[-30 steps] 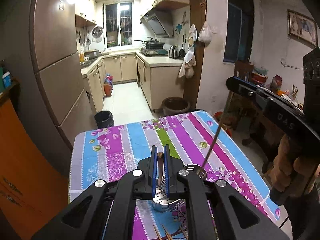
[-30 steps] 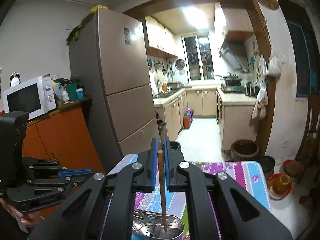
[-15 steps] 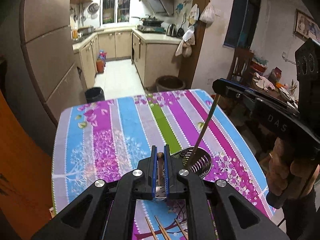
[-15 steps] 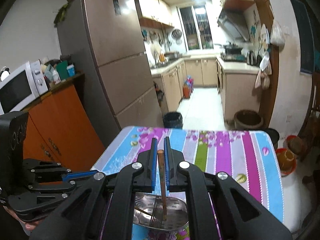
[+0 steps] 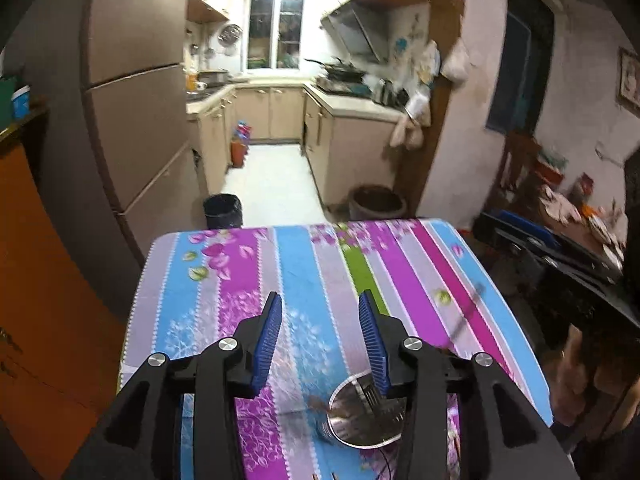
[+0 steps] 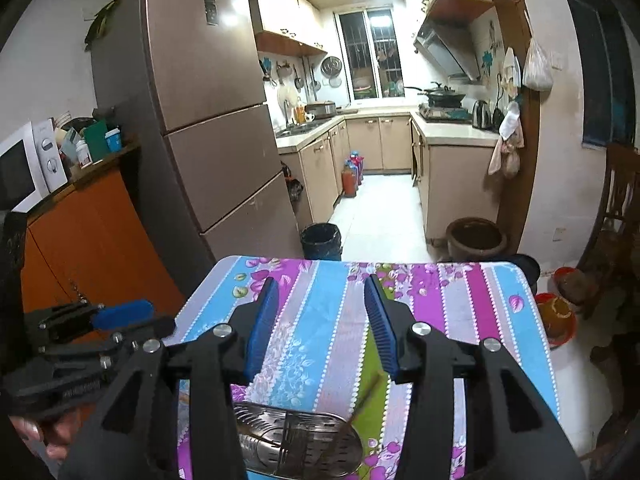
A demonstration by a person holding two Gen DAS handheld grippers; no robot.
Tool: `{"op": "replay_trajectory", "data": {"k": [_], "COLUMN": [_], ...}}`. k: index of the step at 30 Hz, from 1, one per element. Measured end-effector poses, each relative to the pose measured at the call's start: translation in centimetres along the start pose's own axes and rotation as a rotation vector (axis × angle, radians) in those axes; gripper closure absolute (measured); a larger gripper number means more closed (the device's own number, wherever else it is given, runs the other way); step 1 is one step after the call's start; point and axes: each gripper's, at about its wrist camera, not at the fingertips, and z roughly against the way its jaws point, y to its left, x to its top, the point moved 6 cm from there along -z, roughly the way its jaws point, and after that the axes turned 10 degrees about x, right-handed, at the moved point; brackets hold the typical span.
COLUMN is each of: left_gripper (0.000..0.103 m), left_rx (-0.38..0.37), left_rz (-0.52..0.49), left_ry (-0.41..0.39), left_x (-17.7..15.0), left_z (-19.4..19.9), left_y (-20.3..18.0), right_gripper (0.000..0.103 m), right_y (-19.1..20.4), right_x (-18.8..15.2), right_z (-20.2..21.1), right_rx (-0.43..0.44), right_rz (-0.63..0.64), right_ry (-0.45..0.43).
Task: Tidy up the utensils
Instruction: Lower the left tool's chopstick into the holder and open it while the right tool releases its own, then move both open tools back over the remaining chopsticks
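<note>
While both our grippers hang over the table (image 5: 304, 264), each has just been opening its jaws, and neither has anything between its blue pads now. On our left gripper (image 5: 320, 338) the pads stand well apart with only striped cloth showing through the gap. Our right gripper (image 6: 320, 320) is released the same way, its pads spread over the blue and grey stripes.

Below both sits the holder (image 6: 296, 440), a perforated steel caddy resting on the cloth near our edge of the table. From the left wrist view the holder (image 5: 366, 412) lies just under the right-hand finger, partly hidden by it, and that whole view is smeared by motion. One chopstick (image 6: 366, 394) leans out of the holder's right end, tilted up and to the right across the green stripe; in the left view a blurred chopstick (image 5: 466, 314) slants over the magenta stripes. A second brown stick seems to lie low at the holder's left side there, though the blur keeps us from being sure.

Beyond the table stand the fridge (image 6: 208, 112) and a black bin (image 6: 321, 240).
</note>
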Motion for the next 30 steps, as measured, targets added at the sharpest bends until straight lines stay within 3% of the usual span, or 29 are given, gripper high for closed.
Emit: {"op": "replay_trajectory", "data": {"k": [10,15,21,26,30], "left_gripper": [0.061,0.061,0.061,0.057,0.053], "left_rx": [0.073,0.077,0.021,-0.028,-0.052], "left_rz": [-0.006,-0.044,-0.009,-0.001,0.000], "left_ry": [-0.099,-0.191,-0.257,-0.256,-0.249], "left_x": [-0.3,-2.6,-8.6,-14.6,-19.0], "left_z": [3.8,8.5,14.0,17.7,19.6], "left_y": [0.8,0.4,1.1,1.5,1.7], "right_gripper": [0.059,0.051,0.051,0.039,0.038], "right_y": [-0.7,-0.4,-0.6,0.2,1.6], "right_x": [0.0,-1.2,-4.8,-9.7,-13.7], "right_z": [1.9,6.1,12.5,17.9,21.0], "right_rx": [0.013,0.068,0.137,0.128,0.107], "right_rz": [-0.006,-0.010,-0.044,-0.012,0.028], "right_ry": [-0.008,-0.042,-0.075,-0.073,-0.057]}}
